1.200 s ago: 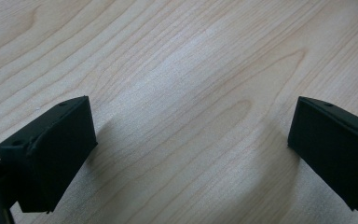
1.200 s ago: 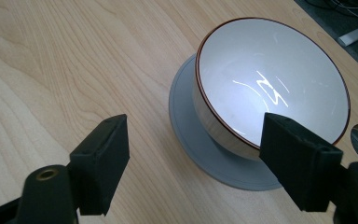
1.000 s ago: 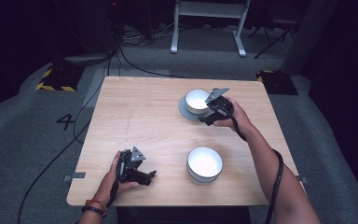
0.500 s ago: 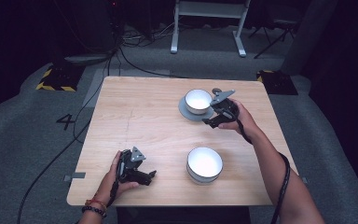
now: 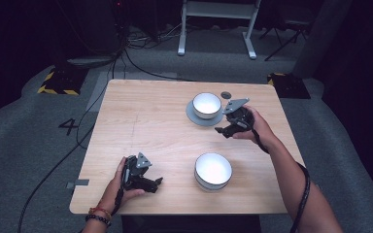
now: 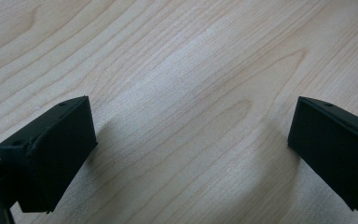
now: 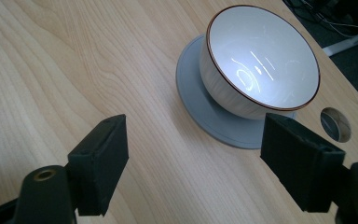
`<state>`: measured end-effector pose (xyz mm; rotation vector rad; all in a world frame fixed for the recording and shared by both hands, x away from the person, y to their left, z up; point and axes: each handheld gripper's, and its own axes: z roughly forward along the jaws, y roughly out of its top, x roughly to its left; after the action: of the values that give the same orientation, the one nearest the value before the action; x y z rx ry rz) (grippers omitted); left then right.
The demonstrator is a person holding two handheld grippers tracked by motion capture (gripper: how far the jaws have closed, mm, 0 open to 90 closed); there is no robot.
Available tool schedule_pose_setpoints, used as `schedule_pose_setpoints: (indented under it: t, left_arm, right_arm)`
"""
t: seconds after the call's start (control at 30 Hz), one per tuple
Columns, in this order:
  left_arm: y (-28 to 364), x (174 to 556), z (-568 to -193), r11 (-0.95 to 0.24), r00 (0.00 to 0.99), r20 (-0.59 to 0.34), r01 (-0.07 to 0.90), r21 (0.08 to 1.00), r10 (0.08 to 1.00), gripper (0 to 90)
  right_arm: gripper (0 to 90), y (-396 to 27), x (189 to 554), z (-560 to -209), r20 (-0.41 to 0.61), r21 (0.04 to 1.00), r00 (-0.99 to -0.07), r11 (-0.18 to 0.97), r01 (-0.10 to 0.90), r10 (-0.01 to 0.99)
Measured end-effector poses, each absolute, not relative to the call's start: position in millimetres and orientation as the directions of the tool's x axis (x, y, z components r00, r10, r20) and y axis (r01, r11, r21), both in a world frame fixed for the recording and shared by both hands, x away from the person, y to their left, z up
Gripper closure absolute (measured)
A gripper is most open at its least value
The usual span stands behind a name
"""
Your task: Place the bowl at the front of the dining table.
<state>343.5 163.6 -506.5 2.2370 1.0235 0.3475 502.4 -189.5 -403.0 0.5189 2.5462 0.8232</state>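
A white bowl (image 5: 207,104) with a thin brown rim stands on a grey saucer (image 5: 194,117) at the far right of the wooden table (image 5: 145,121). My right gripper (image 5: 222,131) hovers just right of the saucer, open and holding nothing. In the right gripper view the bowl (image 7: 261,60) and saucer (image 7: 199,105) lie ahead, beyond the gap between the open right gripper (image 7: 193,161) jaws. A second white bowl (image 5: 213,170) sits near the front edge. My left gripper (image 5: 156,183) rests open at the front left; the left gripper (image 6: 191,149) has bare wood between its jaws.
A round cable hole (image 7: 334,124) is cut in the table just past the saucer. Grey carpet with cables (image 5: 77,141) surrounds the table, and a white stand (image 5: 218,19) is behind it.
My right gripper has drawn back from the bowl on the saucer, moving right and toward the person. The bowl stays put. The left gripper has not moved.
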Motion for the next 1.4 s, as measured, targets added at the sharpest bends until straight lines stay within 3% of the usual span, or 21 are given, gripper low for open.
schedule_pose_setpoints:
  t: [1.4]
  left_arm:
    - [163.7,343.7,-506.6,-0.489,0.662,-0.025,0.577,0.654,0.749,1.0]
  right_arm:
    - [22.4,-221.3,458.8,-404.5,-0.318,0.603,-0.843,0.778,0.174,0.435]
